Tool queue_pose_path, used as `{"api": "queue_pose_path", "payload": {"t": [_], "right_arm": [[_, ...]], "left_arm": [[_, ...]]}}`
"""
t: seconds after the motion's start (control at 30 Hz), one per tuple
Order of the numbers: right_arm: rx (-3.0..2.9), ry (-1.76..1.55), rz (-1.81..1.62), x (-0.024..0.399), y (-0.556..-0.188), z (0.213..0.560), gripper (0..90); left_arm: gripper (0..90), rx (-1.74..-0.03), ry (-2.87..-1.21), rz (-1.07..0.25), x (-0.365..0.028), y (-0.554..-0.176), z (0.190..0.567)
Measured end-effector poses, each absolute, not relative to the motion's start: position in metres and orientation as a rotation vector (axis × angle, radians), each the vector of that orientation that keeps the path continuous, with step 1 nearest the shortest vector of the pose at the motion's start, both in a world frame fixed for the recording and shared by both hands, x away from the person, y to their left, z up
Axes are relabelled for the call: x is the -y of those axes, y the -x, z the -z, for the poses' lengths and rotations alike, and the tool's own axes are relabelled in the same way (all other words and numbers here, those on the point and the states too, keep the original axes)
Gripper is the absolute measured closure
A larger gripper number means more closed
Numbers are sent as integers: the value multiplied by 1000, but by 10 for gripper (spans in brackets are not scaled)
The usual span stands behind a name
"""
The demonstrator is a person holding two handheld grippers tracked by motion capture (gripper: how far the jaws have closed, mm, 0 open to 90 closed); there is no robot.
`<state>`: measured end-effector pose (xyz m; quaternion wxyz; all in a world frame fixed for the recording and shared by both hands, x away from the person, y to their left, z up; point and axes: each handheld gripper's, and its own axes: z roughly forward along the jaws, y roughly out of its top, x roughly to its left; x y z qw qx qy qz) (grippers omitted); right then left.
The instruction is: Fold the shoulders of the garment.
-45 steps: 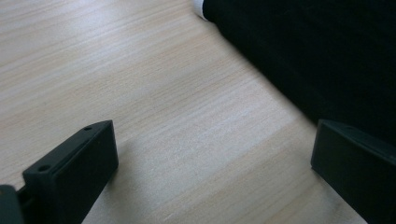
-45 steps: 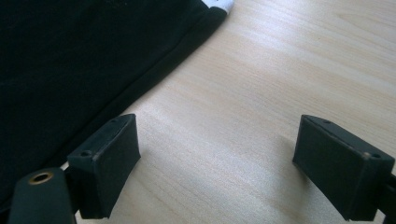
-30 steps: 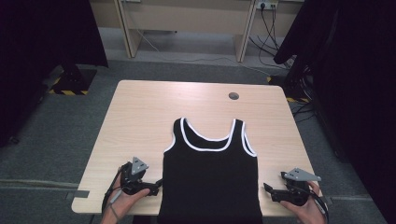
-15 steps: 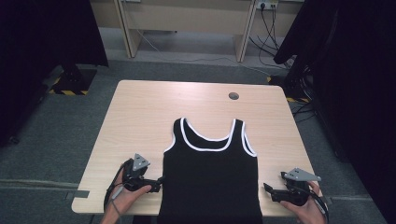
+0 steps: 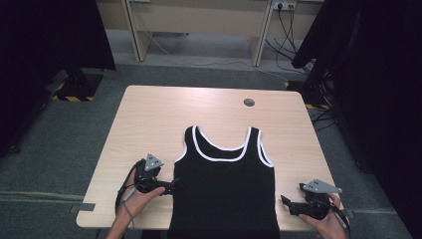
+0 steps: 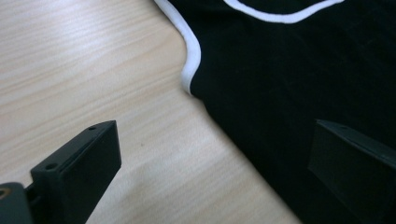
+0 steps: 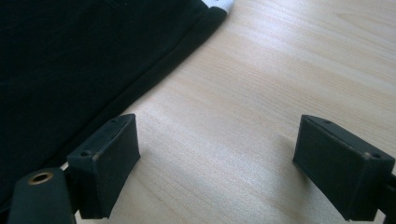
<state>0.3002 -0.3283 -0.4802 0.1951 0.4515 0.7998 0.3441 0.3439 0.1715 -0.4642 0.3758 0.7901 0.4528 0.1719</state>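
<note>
A black tank top (image 5: 224, 194) with white trim lies flat on the middle of the wooden table (image 5: 159, 114), its hem hanging over the front edge. My left gripper (image 5: 171, 186) is open at the top's left side edge. In the left gripper view the gripper (image 6: 215, 163) straddles that edge: one jaw is over bare wood, the other over the black cloth (image 6: 289, 70). My right gripper (image 5: 284, 201) is open near the front right. In the right gripper view both jaws (image 7: 222, 158) are over bare wood, just beside the top's side seam (image 7: 70, 56).
A round cable hole (image 5: 249, 102) sits in the tabletop at the far right. Bare wood stretches behind and on both sides of the top. Dark curtains (image 5: 45, 40) hang to the left and right, and cables (image 5: 293, 30) trail on the floor beyond the table.
My left gripper has edged right and slightly forward, up to the tank top's left edge. The right gripper and the tank top have stayed put.
</note>
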Motion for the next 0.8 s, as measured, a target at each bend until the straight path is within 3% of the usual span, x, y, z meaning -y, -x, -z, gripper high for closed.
{"api": "queue_pose_path", "payload": {"t": [0.8], "right_arm": [[-2244,-1265,-965,328,-300,480,145]], "left_arm": [[16,-1150,-1989,-450,-153,-398,440]]}}
